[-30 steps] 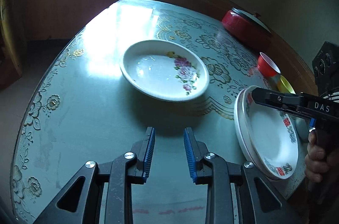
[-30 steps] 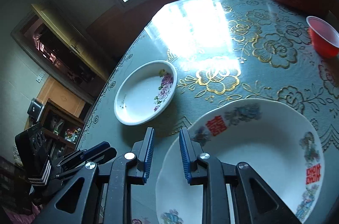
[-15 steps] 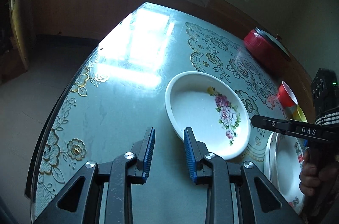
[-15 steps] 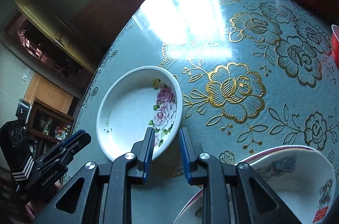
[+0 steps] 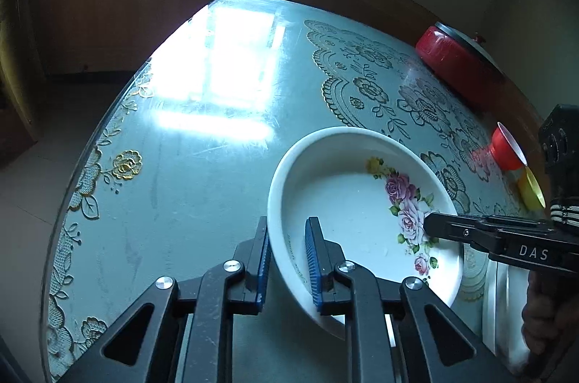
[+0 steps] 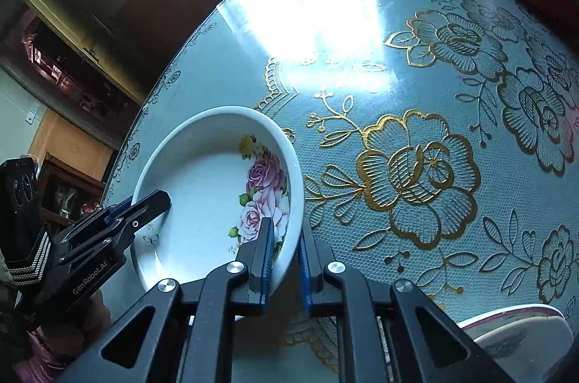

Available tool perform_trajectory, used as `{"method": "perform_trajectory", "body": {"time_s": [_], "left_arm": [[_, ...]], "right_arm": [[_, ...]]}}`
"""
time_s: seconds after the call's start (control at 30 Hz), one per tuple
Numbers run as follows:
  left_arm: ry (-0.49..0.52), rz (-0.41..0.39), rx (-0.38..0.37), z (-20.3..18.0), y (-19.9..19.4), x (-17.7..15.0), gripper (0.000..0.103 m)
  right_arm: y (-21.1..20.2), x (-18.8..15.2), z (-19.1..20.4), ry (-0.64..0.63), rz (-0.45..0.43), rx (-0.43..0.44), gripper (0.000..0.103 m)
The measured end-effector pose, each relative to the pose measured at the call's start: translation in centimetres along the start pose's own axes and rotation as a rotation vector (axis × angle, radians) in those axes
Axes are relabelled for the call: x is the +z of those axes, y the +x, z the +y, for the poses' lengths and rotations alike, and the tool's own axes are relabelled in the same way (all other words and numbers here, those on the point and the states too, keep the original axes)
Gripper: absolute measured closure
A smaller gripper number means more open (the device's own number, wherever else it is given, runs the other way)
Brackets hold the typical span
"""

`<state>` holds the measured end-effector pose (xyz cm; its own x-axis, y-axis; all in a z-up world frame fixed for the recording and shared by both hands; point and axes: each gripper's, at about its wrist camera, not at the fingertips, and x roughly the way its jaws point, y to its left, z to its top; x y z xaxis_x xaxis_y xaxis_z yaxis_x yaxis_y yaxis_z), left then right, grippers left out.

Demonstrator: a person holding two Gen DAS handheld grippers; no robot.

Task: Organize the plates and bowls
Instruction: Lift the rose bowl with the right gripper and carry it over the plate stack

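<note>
The oval bowl [image 5: 362, 213] with the pink roses painted inside sits mouth-up on the desk [image 5: 202, 173], close to the near edge, and both tools have it by the rim at once. In the left wrist view its long axis runs from near-left to far-right, with the flower spray lying toward the far-right end. The left hand-held gripper [image 5: 287, 260] straddles the near-left rim, one blue pad outside the wall and one inside; its jaws are closing and the rim is between them, the outer pad against the wall. The right hand-held gripper [image 6: 284, 260] straddles the opposite rim by the roses, jaws drawn nearly together with the wall pinched between the blue pads. Each tool's black fingers show in the other's view, reaching in over the bowl from the side. Beyond the bowl the glass-topped desk lies open across a wide bright patch toward the window. Along the far-right edge stand a red lidded pot [image 5: 456, 64], a red cup [image 5: 504, 147] and something yellow [image 5: 530, 189] just beside it. A stack of white plates [image 6: 517, 336] rests near the bowl, at the near edge on the right gripper's side.
</note>
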<state>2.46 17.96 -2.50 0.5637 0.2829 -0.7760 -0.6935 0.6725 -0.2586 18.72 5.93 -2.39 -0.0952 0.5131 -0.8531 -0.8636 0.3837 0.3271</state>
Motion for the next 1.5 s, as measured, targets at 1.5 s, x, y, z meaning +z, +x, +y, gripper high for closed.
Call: {"method": "perform_trajectory", "body": {"time_s": [1.5], "left_arm": [[-0.046, -0.082, -0.111, -0.7, -6.7, -4.8, 0.084]], "right_arm": [[-5.7, -4.0, 0.7, 0.023, -0.105, 0.068, 0.093]]}}
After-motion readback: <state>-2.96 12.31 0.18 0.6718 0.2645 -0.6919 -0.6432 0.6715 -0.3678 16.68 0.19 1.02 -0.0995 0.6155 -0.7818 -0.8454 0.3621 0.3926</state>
